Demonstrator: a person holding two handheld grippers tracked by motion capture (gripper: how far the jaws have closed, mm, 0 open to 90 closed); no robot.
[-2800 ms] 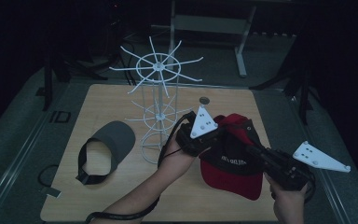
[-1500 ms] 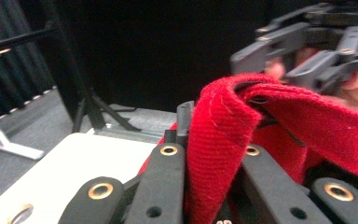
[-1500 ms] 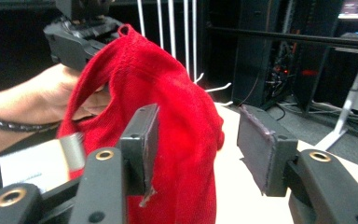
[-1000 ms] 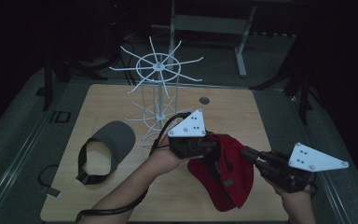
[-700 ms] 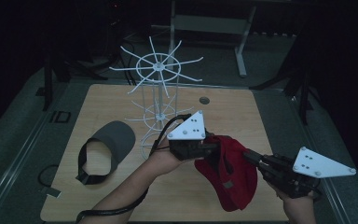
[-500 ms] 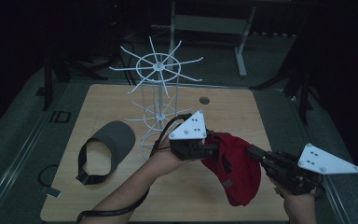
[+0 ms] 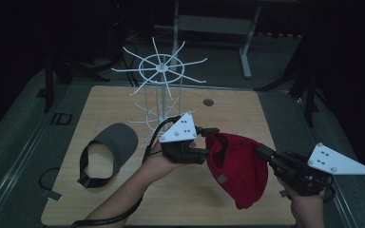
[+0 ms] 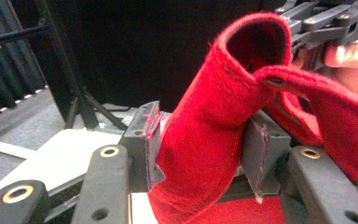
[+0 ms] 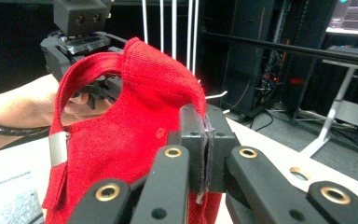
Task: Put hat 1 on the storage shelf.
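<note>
Jaws on both the left gripper [image 7: 208, 142] and right gripper [image 7: 262, 153] were clamped on the red cap [image 7: 237, 166], held above the surface; soft, floppy fabric, so I'd grab the brim.

Dim high view, dark surroundings, brighter gripper views, near jaws soft, backgrounds slightly blurred

Wooden table [image 7: 123, 199], light top, dark floor around it. On it: white wire rack [image 7: 160, 90] upright near the back centre, grey visor [image 7: 107, 152] flat at the left, small dark round spot [image 7: 208, 101] near the back edge, right of the rack.
</note>
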